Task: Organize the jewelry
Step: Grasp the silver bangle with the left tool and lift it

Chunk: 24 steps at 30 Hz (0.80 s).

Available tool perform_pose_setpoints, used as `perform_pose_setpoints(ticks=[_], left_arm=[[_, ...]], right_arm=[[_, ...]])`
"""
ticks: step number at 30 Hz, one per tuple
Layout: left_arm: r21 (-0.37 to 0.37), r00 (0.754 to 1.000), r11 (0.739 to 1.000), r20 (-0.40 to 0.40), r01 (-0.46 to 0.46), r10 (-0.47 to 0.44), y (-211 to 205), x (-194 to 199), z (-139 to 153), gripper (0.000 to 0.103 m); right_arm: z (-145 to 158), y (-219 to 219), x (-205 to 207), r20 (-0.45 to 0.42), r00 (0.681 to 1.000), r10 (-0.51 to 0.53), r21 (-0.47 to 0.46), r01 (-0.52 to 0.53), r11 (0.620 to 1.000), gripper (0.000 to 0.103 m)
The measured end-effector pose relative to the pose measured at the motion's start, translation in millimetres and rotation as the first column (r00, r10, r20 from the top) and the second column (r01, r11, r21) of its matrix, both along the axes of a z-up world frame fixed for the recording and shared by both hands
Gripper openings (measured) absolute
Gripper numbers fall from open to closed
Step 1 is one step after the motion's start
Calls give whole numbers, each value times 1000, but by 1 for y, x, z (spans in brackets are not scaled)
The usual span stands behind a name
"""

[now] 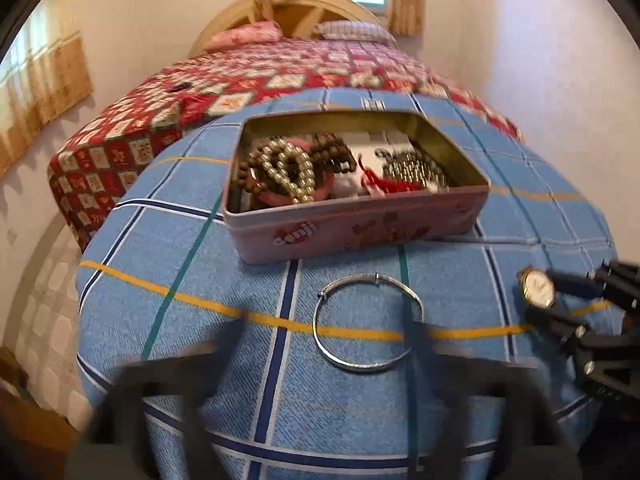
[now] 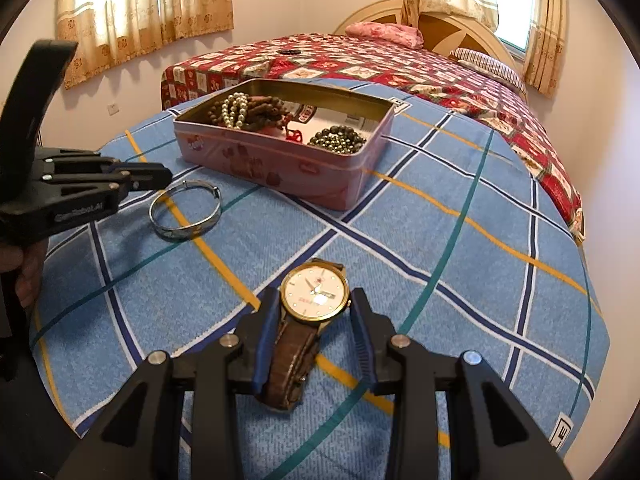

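Right wrist view: my right gripper [image 2: 316,320] straddles the watch [image 2: 314,294], jaws released either side of its case, strap running back between them. The tin [image 2: 280,176] lies ahead-left. My left gripper [image 2: 150,178], jaws apparently closed and empty, sits nearer the bangle [image 2: 185,210].

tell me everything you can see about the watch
The watch has a round white dial in a gold-coloured case, with gold hands, small hour markers and what looks like a date window. Its strap looks like brown textured leather, running back toward the camera. It lies face up on the blue checked cloth, between the open fingers of the right gripper; the left finger's blue pad sits against the strap, the other stands apart. In the left wrist view it shows near the cloth's right edge.
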<state>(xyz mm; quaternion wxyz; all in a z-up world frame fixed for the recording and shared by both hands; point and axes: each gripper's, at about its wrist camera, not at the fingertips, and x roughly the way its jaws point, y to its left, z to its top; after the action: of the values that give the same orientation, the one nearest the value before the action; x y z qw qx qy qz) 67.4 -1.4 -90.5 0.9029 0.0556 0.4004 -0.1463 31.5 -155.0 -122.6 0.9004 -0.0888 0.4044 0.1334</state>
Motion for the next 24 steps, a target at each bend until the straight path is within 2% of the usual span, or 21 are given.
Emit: perform_pose_setpoints(ticks=[10, 16, 21, 23, 24], left_arm=[[55, 998, 997, -27, 55, -53, -28, 4, -7, 92], [103, 996, 994, -82, 32, -24, -34, 15, -23, 92], [83, 994, 996, -110, 22, -13, -29, 19, -26, 92], [70, 994, 997, -105, 31, -23, -29, 18, -25, 81], [63, 994, 997, -102, 43, -36, -29, 17, -24, 69]], right_arm=[[-1, -7, 2, 0, 1000, -12, 7, 12, 1000, 38], [0, -9, 2, 1, 1000, -14, 15, 14, 1000, 38], [0, -10, 2, 3, 1000, -11, 17, 11, 1000, 38], [1, -9, 2, 6, 1000, -8, 19, 8, 1000, 38], [2, -9, 2, 8, 1000, -7, 19, 7, 1000, 38]])
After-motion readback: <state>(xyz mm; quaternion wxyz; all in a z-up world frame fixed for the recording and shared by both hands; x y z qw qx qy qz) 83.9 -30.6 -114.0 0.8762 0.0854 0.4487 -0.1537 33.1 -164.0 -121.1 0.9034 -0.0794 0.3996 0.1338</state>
